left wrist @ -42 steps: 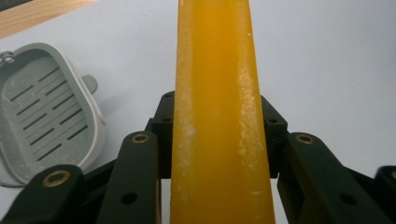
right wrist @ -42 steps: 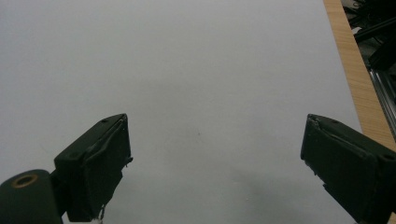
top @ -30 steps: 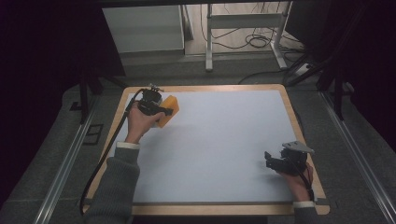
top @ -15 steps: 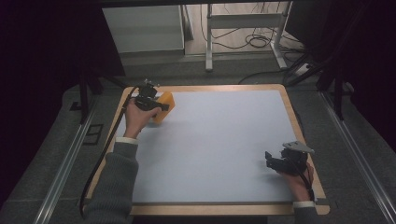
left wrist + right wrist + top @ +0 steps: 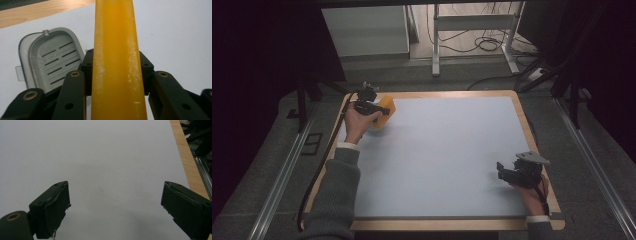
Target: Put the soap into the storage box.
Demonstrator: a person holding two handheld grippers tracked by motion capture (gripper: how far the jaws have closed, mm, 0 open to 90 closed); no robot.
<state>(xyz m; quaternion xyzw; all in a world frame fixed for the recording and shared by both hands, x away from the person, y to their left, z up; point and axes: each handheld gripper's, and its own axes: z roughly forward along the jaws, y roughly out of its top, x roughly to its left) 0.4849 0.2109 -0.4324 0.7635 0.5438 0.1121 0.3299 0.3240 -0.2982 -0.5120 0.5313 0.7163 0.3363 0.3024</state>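
orange block (image 5: 116, 65) clamped between left gripper (image 5: 116, 75) jaws.

White table mat (image 5: 447, 150), wood rim (image 5: 532, 130); floor cables (image 5: 487, 42) behind.

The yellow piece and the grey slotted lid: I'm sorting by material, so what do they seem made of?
The yellow piece, clamped in the left tool, looks like matte plastic or rubbery silicone, with whitish scuffs or dust. The grey slotted lid looks like moulded plastic: smooth, with clean slots and a rounded rim.
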